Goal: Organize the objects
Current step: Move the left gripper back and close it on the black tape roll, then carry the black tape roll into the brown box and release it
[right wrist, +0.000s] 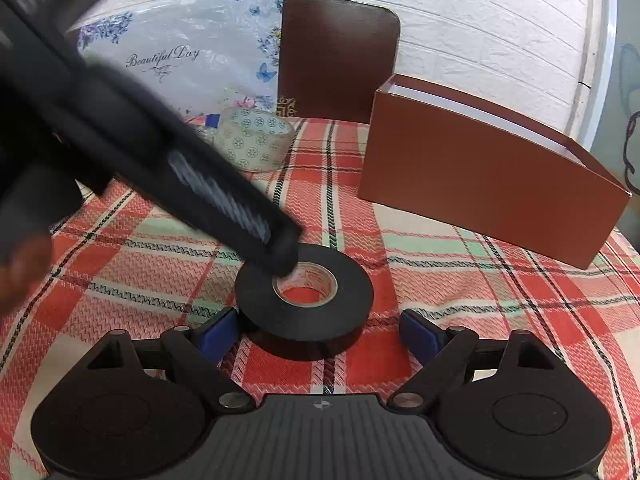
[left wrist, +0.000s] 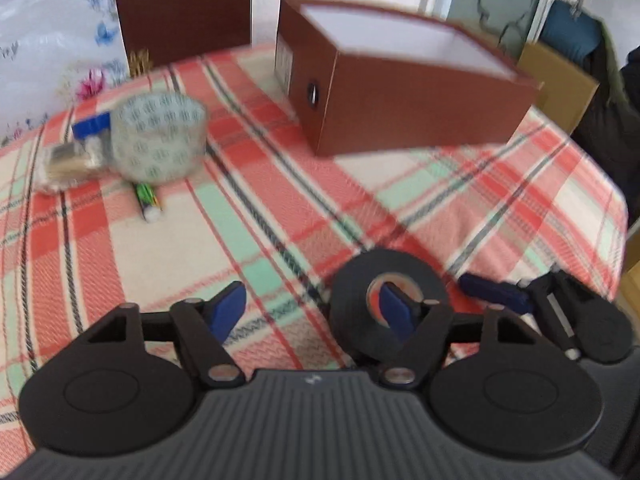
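While the left gripper (left wrist: 314,312) stands wide open with one blue finger poked into the core of the black tape roll (right wrist: 304,296), the right gripper (right wrist: 320,328), equally wide, straddles that roll from the near side, gripping nothing. Farther right, the brown box (right wrist: 480,188) appears empty. Patterned clear tape (left wrist: 158,142), a brush and a small tube wait far left, so sorting has barely started. "Beautiful Day" reads on the far bag (right wrist: 164,58).

"Beautiful Day" in script stands on the floral plastic sheet (right wrist: 168,56) behind the table's far edge; print inside the black tape roll's (right wrist: 304,300) core is unreadable
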`<action>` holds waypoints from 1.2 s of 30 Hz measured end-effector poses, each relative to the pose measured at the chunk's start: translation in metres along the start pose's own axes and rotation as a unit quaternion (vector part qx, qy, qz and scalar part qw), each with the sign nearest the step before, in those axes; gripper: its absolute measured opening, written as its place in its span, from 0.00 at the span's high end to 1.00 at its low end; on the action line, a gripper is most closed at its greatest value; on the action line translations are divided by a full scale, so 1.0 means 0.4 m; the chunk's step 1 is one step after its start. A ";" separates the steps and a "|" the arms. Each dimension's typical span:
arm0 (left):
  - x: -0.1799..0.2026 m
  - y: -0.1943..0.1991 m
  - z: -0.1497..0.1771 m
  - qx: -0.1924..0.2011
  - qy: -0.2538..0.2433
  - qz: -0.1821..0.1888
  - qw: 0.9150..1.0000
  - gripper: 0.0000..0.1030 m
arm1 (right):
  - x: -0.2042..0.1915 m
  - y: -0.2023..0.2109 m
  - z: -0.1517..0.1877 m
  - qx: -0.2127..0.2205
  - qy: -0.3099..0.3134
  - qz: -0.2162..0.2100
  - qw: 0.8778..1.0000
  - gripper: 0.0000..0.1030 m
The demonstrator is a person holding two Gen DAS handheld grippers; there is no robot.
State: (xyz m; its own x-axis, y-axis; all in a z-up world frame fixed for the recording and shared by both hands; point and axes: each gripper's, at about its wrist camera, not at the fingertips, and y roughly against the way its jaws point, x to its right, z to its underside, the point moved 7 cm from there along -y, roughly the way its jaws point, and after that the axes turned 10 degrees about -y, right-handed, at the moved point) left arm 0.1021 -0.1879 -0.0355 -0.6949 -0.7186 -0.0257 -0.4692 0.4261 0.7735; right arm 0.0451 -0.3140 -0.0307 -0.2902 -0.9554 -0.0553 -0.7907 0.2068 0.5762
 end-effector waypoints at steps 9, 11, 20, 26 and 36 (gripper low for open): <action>0.085 -0.053 -0.033 -0.015 -0.029 0.029 0.999 0.66 | 0.034 -0.014 -0.012 -0.003 -0.016 -0.012 1.000 0.29; 0.123 -0.069 -0.062 -0.014 -0.038 0.046 0.998 0.66 | 0.086 -0.004 -0.013 0.002 -0.030 0.010 1.000 0.29; 0.401 -0.144 -0.173 0.000 -0.127 0.108 0.986 0.66 | 0.350 0.059 0.009 0.016 -0.104 0.111 0.988 0.29; 0.431 -0.117 -0.248 0.036 -0.122 0.100 0.987 0.71 | 0.403 0.073 -0.051 0.060 -0.102 0.136 0.984 0.29; 0.345 -0.037 -0.504 0.143 -0.113 0.031 0.983 0.71 | 0.432 0.028 -0.312 0.192 -0.066 0.124 0.971 0.29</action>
State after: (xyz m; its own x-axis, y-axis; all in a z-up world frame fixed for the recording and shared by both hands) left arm 0.1230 -0.4044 0.0771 -0.8156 -0.5593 -0.1486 -0.5332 0.6265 0.5686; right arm 0.0534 -0.5030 0.0679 -0.5442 -0.8359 -0.0715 -0.8228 0.5150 0.2403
